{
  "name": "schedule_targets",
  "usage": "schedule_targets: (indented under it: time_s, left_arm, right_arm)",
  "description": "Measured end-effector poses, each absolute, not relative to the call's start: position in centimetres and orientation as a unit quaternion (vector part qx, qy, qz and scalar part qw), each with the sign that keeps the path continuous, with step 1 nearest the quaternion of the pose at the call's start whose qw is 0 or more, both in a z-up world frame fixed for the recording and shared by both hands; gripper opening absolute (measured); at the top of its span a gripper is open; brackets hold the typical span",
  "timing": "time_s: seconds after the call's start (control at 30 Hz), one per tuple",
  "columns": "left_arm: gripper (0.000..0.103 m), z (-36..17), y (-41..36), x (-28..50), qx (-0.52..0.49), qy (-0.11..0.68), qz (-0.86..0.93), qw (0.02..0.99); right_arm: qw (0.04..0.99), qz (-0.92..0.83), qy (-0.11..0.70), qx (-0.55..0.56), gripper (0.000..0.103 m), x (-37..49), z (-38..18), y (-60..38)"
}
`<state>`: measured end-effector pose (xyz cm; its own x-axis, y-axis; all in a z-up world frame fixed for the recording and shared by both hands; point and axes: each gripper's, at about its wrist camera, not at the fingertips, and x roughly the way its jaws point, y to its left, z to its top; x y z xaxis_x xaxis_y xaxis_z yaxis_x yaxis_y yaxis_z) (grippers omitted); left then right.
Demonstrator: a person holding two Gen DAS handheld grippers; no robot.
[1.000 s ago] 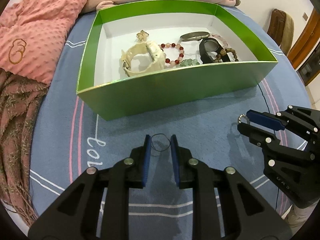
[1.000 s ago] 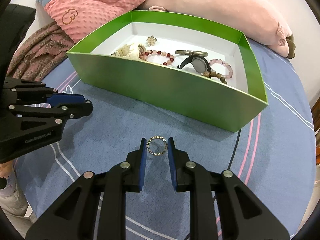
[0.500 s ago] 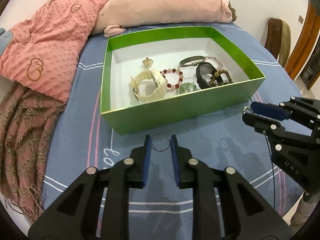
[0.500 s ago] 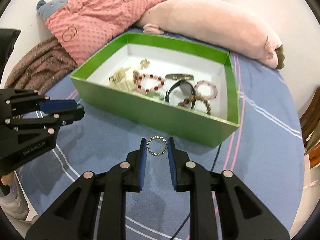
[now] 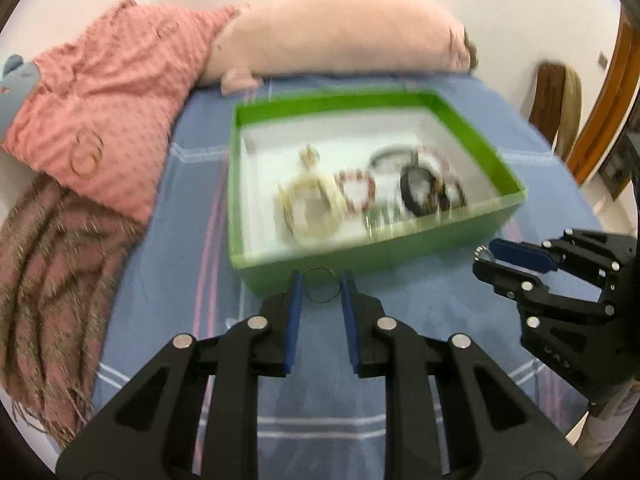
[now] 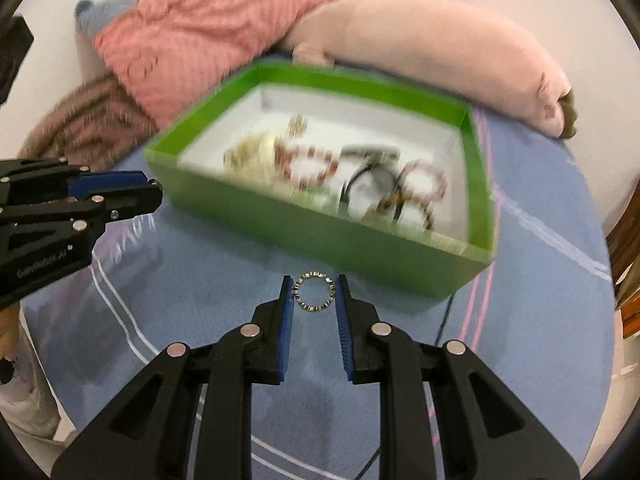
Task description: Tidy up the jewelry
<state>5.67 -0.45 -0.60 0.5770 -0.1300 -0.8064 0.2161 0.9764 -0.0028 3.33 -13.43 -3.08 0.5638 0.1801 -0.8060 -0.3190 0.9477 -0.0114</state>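
Observation:
My left gripper [image 5: 319, 286] is shut on a thin dark wire hoop [image 5: 320, 285] held between its blue pads, above the blue bedspread just in front of the green box [image 5: 400, 250]. My right gripper [image 6: 314, 292] is shut on a beaded silver ring [image 6: 314, 292], also held in the air before the box [image 6: 320, 224]. The box has a white inside and holds several pieces: a cream bangle [image 5: 310, 210], a red bead bracelet [image 5: 357, 191], a black band [image 5: 418, 188]. The right gripper shows at the right of the left wrist view [image 5: 486, 258].
A pink plush pig [image 5: 340, 36] and a pink dotted blanket [image 5: 100, 96] lie behind the box. A brown fringed throw [image 5: 52, 276] lies at the left. A dark cable [image 6: 444, 320] runs over the blue bedspread [image 6: 540, 320]. A wooden door and chair stand at the right.
Both grippers have risen and pulled back from the box, still holding their rings; the box now looks smaller and farther, and more of its inside shows. The views are motion-blurred.

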Motion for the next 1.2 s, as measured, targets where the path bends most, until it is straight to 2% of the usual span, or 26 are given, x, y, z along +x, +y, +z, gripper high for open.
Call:
schedule_targets:
  time_s: [0.13,0.27,0.5,0.8,0.97,1.03,1.07,1.13,1.2]
  left_arm:
    - [0.020,1.1,0.2,8.2,0.033,0.433,-0.094,0.896]
    - [0.020,0.7,-0.4,10.6,0.025,0.429,-0.094,0.898]
    - [0.020,-3.2,-0.5,13.8,0.010,0.466,-0.093,0.880]
    - [0.020,-4.2,-0.5,13.7,0.013,0.469,-0.096,0.878]
    - [0.020,-4.4,-0.2,13.5,0.008,0.465,-0.095,0.880]
    - [0.020,-4.4,-0.1,13.3,0.004,0.458,-0.089,0.884]
    - [0.024,-4.4,0.0,13.2,0.002,0.454,-0.085,0.887]
    - [0.036,-4.2,0.1,12.7,0.001,0.438,-0.075,0.896]
    - [0.056,-3.7,0.1,12.2,0.003,0.418,-0.064,0.906]
  right_arm:
    - [0.903,0.132,0.404,-0.054,0.021,4.5,0.4,-14.2]
    - [0.912,0.125,0.391,-0.014,0.021,6.9,1.5,-15.4]
    - [0.899,0.101,0.425,0.030,0.021,11.1,-2.0,-17.1]
    - [0.880,0.090,0.466,0.019,0.021,12.8,-5.7,-17.0]
    - [0.885,0.097,0.455,0.020,0.039,12.3,-5.5,-16.8]
    - [0.896,0.090,0.435,0.015,0.050,11.7,-4.9,-16.8]
    - [0.902,0.087,0.423,0.013,0.053,11.3,-4.5,-16.8]
    - [0.915,0.076,0.397,0.016,0.072,10.7,-3.7,-16.9]
    - [0.932,0.055,0.357,0.020,0.082,9.7,-3.0,-17.3]
